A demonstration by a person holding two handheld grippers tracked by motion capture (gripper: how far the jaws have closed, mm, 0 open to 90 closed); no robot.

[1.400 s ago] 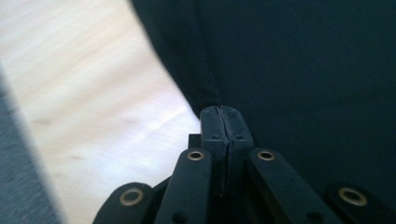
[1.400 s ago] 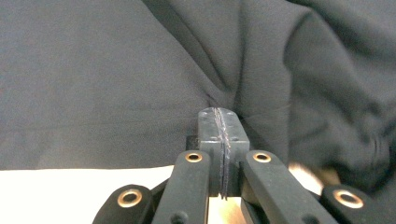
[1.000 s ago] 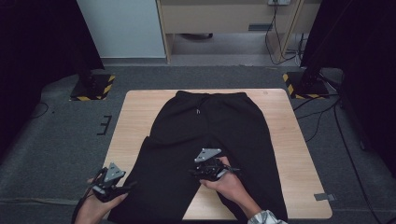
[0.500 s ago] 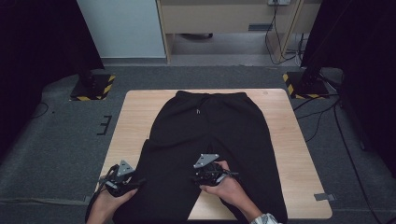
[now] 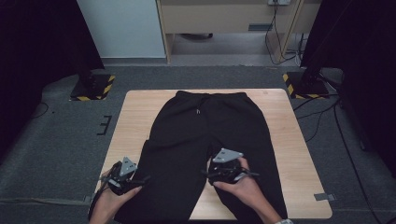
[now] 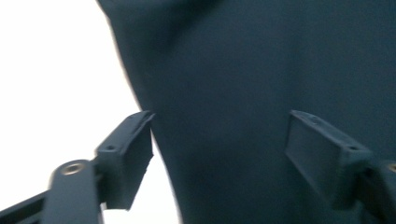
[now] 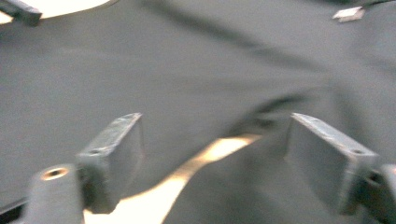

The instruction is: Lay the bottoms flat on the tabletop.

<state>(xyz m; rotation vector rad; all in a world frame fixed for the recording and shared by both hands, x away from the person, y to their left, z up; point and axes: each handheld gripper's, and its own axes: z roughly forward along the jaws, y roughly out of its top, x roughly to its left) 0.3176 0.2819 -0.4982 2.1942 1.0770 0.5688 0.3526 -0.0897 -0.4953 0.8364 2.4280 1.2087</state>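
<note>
On the pale wooden table point(image 5: 140, 112), black fabric trousers point(image 5: 205, 126) lie flat; our left gripper point(image 5: 140, 178) and right gripper point(image 5: 205, 173) have just been opening, jaws apart, gripping nothing.

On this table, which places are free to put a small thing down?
Bare wood lies on the table left of the black trousers, and right of them up to the table edge. A narrow strip shows between the legs. The near edge is crowded by both grippers.

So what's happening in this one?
A person works at a pair of black trousers spread flat on a wooden table. The left gripper is at the outer edge of one leg, the right gripper at the gap between the legs. Both have just been opening their jaws, which stand apart over the cloth, gripping nothing.
</note>
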